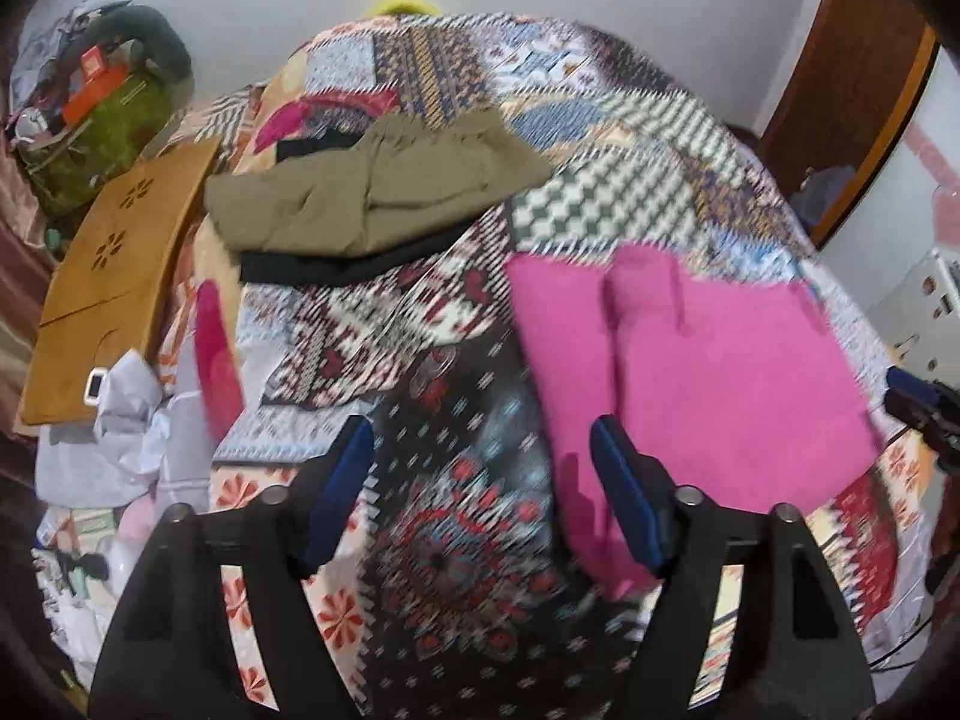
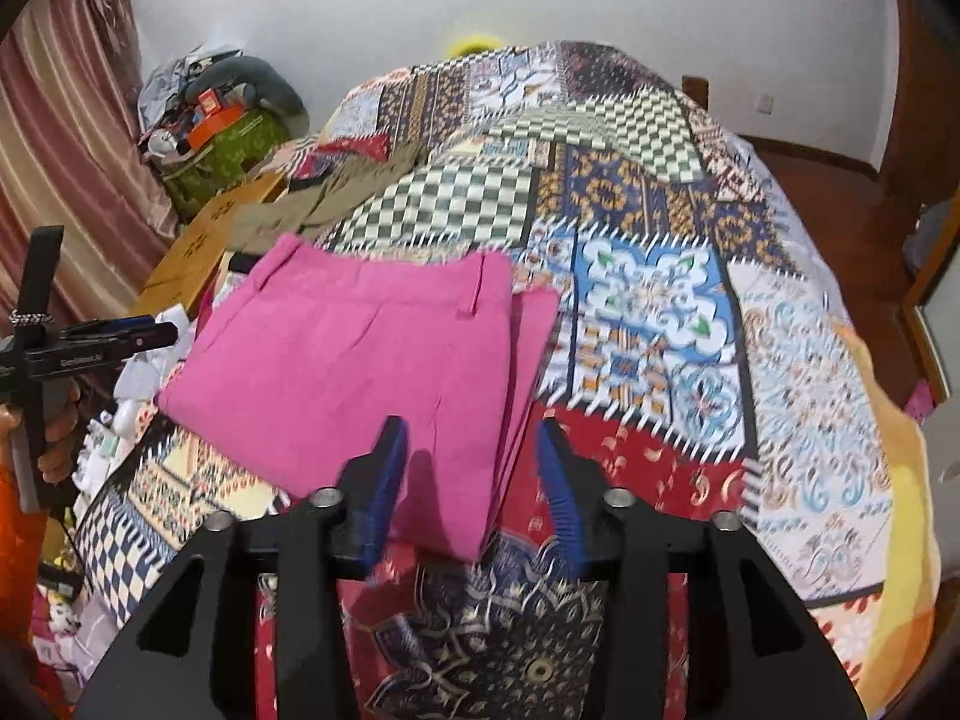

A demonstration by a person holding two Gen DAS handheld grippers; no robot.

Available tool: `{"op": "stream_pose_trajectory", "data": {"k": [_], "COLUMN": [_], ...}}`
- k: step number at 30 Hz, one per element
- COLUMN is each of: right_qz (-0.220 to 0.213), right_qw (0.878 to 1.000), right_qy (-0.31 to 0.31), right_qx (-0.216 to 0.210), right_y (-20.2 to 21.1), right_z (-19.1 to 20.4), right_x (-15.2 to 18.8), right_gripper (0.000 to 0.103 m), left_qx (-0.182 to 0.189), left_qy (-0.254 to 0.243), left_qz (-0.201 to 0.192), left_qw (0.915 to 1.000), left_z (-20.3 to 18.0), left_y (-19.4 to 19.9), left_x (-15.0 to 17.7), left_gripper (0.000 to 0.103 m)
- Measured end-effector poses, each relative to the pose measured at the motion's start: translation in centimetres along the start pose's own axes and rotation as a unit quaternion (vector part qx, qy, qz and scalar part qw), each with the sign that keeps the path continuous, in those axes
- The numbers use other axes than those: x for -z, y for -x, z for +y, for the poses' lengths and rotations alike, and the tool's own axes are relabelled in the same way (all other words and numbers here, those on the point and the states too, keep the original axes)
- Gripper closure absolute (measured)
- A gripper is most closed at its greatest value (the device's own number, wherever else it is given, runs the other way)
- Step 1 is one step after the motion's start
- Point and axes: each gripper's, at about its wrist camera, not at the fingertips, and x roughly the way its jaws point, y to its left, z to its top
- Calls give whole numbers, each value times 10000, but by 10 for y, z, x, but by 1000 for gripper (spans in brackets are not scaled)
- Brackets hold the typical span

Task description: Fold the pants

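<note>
Just ahead of your right gripper (image 2: 471, 462), the pink pants (image 2: 360, 354) lie on the patchwork bedspread (image 2: 660, 300), folded into a flat rectangle, waistband at the far edge. Both tools are spread wide and empty: right fingers straddle the near corner, left gripper (image 1: 483, 480) sits left of the bundle. Folding looks nearly finished. Next likely needs one more halving or a move to the olive pants (image 1: 372, 198) stack, far-left.
</note>
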Motion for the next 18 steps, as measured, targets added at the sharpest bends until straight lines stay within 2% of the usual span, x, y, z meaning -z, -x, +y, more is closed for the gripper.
{"op": "stream_pose_trajectory", "data": {"k": [1, 5, 12, 18], "right_qz": [-54, -31, 275, 457], "right_qw": [10000, 10000, 9995, 9975], "right_qy": [0, -42, -150, -353], "right_qx": [28, 24, -63, -407], "right_y": [-1, -12, -42, -62], "right_z": [-1, -4, -14, -22], "right_x": [-3, -13, -19, -17], "right_gripper": [50, 48, 48, 48], "left_qx": [47, 288, 523, 967], "left_qy": [-11, -90, -150, 211], "left_qz": [-33, -24, 352, 478], "left_qw": [10000, 9995, 9979, 9939], "left_z": [-3, -18, -35, -24], "left_y": [0, -8, -50, -71], "left_x": [-3, -17, -26, -28], "left_gripper": [25, 23, 23, 23]}}
